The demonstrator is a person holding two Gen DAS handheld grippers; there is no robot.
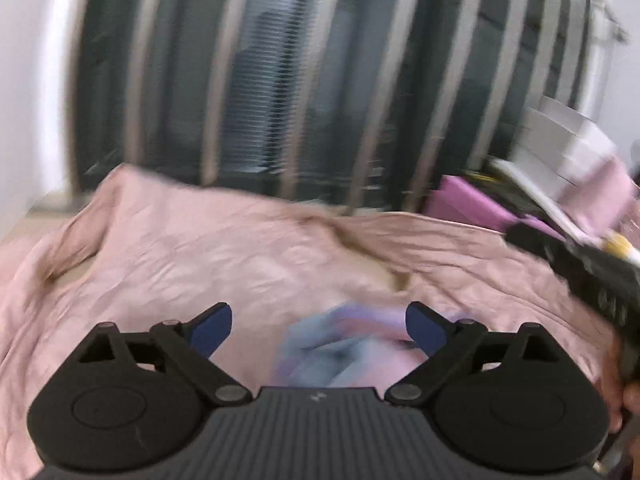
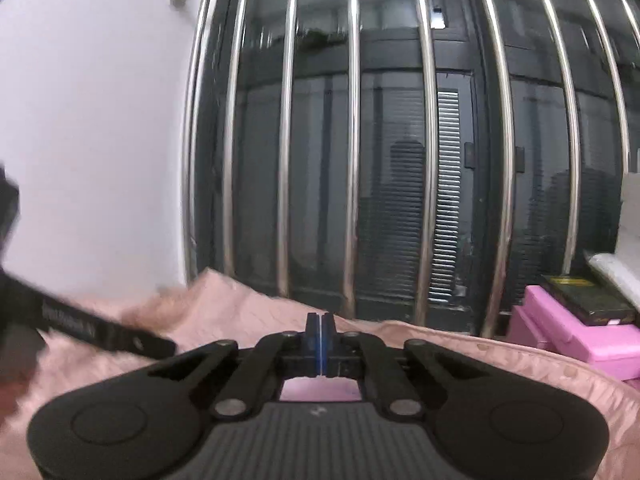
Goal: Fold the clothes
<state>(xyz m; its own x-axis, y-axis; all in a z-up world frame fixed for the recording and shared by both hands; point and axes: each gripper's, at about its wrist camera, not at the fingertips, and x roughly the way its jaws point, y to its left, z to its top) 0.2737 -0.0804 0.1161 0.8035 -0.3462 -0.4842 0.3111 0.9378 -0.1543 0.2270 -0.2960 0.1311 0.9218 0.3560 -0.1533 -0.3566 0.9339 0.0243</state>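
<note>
The pink garment (image 1: 224, 256) was the largest thing in both views, spread wide and crumpled over the work surface, filling the left wrist view from 9 o'clock across to 3 o'clock; 1 edge was humped up at about 11 o'clock and a shallow opening showed a pale layer beneath near the centre. A blurred patch of blue and lilac print (image 1: 340, 344) sat on it at 6 o'clock, directly ahead of the left gripper (image 1: 319, 326). The surface itself was hidden almost entirely by the cloth, so its material could not be told.

Behind, a dark window with vertical metal bars (image 2: 354, 140) took up the room's far side from 10 o'clock to 2 o'clock, with a white wall (image 2: 92, 120) at 9 o'clock. At 3 o'clock in the right wrist view stood pink boxes (image 2: 576, 332) with a dark book (image 2: 588, 296) on top, just beside the garment's edge.

The left gripper's blue fingers (image 1: 212, 330) stood wide apart with nothing between them, poised above the printed patch. The right gripper (image 2: 321, 336) had its pads pressed flat together, and no cloth could be seen pinched between them.

By my reading, the step in hand was an early one: the garment lay spread but unfolded, and both tools were coming in to take hold. The next move would call for the left fingers to close on a single layer near an edge, and for the right to open before it could grip anything.
</note>
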